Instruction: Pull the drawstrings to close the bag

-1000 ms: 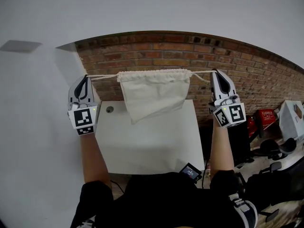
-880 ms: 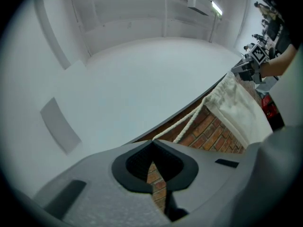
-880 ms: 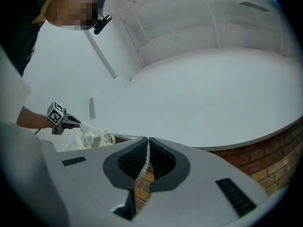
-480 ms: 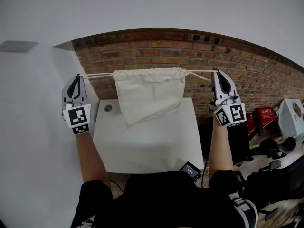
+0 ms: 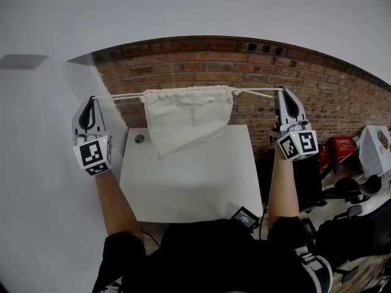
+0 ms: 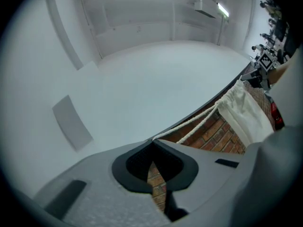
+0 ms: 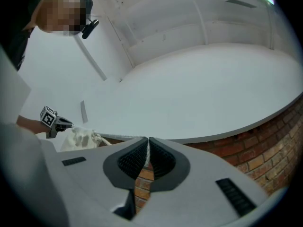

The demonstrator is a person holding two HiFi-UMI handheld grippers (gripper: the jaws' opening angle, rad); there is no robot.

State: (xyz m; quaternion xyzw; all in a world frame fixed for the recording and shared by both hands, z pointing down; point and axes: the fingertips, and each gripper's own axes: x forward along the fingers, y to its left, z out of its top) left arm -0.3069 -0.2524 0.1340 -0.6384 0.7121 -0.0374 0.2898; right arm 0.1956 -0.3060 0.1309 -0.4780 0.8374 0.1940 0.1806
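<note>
While clenched on the left drawstrings [image 5: 119,96], left gripper [image 5: 91,98]: raised, well left of bag [image 5: 186,118]. Bag: hanging mid-air between both grippers, above the desk [image 5: 195,176], mouth gathered. Jaws of right gripper [image 5: 282,90] clenched on right drawstring [image 5: 256,91], cord taut.

Bag [image 5: 186,118] hangs by drawstrings [image 5: 120,96] between left gripper [image 5: 91,98] and right gripper [image 5: 283,91], above table [image 5: 195,185].
</note>
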